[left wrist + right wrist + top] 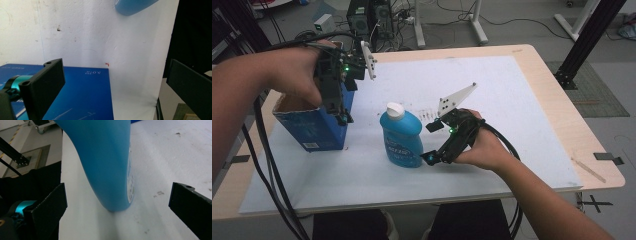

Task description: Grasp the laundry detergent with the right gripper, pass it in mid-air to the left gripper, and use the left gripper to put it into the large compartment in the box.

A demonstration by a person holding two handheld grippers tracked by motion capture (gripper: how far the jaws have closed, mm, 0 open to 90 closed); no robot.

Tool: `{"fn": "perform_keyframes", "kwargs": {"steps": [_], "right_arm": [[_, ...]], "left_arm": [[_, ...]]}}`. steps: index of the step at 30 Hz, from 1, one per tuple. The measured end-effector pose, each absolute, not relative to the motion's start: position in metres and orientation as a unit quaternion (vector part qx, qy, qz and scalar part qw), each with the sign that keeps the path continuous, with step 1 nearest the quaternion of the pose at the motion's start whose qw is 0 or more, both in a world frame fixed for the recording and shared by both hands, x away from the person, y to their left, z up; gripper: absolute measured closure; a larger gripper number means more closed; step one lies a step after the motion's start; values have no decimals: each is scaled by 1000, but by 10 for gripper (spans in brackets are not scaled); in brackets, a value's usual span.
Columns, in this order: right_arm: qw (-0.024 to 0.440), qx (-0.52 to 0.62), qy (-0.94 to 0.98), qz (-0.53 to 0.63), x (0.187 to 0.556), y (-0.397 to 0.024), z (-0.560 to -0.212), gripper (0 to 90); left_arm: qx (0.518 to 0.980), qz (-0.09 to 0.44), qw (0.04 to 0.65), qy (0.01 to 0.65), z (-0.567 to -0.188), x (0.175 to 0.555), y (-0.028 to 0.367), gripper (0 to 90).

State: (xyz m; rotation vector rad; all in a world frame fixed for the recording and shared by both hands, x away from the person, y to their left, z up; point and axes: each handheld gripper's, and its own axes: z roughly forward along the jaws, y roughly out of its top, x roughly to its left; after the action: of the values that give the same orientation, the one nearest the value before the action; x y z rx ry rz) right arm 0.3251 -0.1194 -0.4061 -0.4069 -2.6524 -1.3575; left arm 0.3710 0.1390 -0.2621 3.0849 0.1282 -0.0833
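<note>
Bottle (401,137) stands upright on the white board (512,100) covering the table (562,125), mid-board, white cap up. Blue box (314,127) stands just to its left, open top.

Right hand-held gripper (428,159) low beside the bottle's base, on its right. In the right gripper view the jaws stand wide apart, the bottle (105,165) between them and farther in; neither jaw touches it. Nothing held.

Left hand-held gripper (346,119) hangs over the box's right edge, pointing down. Left gripper view: jaws wide, empty, the box (82,95) below one jaw, bare board under the other.

Step judged: taking the bottle with the right hand-held gripper, likely bound for the box.

Doing it well:
- Push forward until the body sits deep between the jaws, then close.
- Grip looks low; the body curves and narrows here, so raise it toward the wider middle to stop slipping.
- Close slowly; a one-sided touch could tip the bottle.
- Hold the left hand-held gripper on the box to steady it.
</note>
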Motion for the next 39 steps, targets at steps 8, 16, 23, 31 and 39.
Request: {"fn": "perform_keyframes", "kwargs": {"steps": [8,16,23,31,39], "right_arm": [[73,-134,-874,-462,323,-106,-413,10],[71,-131,-865,-479,323,-88,-417,10],[65,-127,-862,-487,321,-79,-420,10],[48,-128,-854,-502,319,-75,-423,24],[26,-125,-847,-517,318,-74,-426,130]], "left_arm": [[998,-26,28,44,-261,368,141,18],[998,-23,30,44,-259,367,144,18],[998,-23,31,45,-259,366,148,18],[998,-25,30,47,-262,366,150,17],[998,-24,30,48,-262,365,152,17]]}}
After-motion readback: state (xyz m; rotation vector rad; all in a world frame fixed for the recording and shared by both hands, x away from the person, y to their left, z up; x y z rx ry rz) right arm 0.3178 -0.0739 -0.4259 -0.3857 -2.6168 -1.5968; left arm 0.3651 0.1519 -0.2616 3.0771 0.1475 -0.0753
